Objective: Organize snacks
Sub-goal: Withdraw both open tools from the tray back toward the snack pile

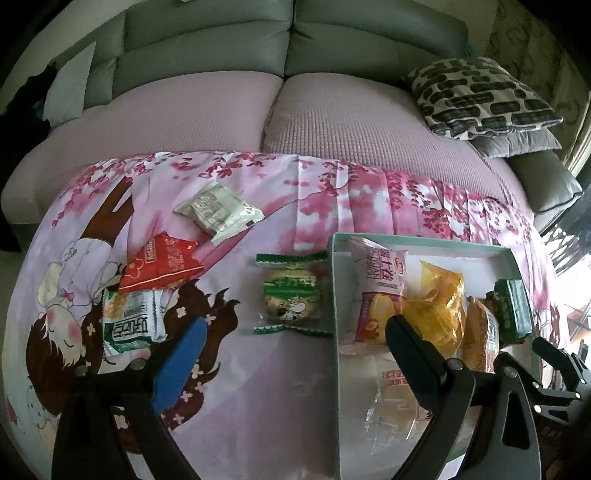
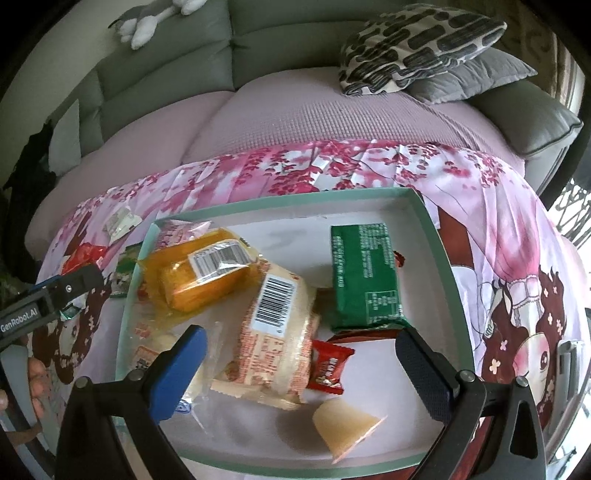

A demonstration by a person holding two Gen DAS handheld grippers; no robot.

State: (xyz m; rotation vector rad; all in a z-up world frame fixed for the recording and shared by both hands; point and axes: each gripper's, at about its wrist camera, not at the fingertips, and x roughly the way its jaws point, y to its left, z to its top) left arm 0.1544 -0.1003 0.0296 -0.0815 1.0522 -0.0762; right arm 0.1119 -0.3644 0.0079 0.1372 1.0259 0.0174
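Observation:
A mint-rimmed white box [image 1: 424, 242] lies on a pink cartoon cloth. It holds a pink chips packet [image 1: 378, 288], an orange packet [image 2: 207, 277], a beige barcoded packet [image 2: 273, 332], a green packet [image 2: 365, 277] and a small red candy [image 2: 328, 365]. My left gripper [image 1: 295, 332] stands wide open over the cloth beside the box's left wall. A green-and-white cookie packet [image 1: 291, 295] lies flat below its gap, untouched. On the cloth to the left lie a red packet [image 1: 162, 266], a green-white packet [image 1: 129, 317] and a grey-white packet [image 1: 218, 210]. My right gripper [image 2: 303, 354] hovers open above the box, holding nothing.
A grey sofa [image 1: 207, 48] with a pink seat cover rises behind the cloth. Patterned cushions [image 1: 480, 96] are stacked at its right end, and a plush toy [image 2: 155, 18] lies on the backrest. A pale wedge-shaped snack [image 2: 343, 424] sits at the box's near side.

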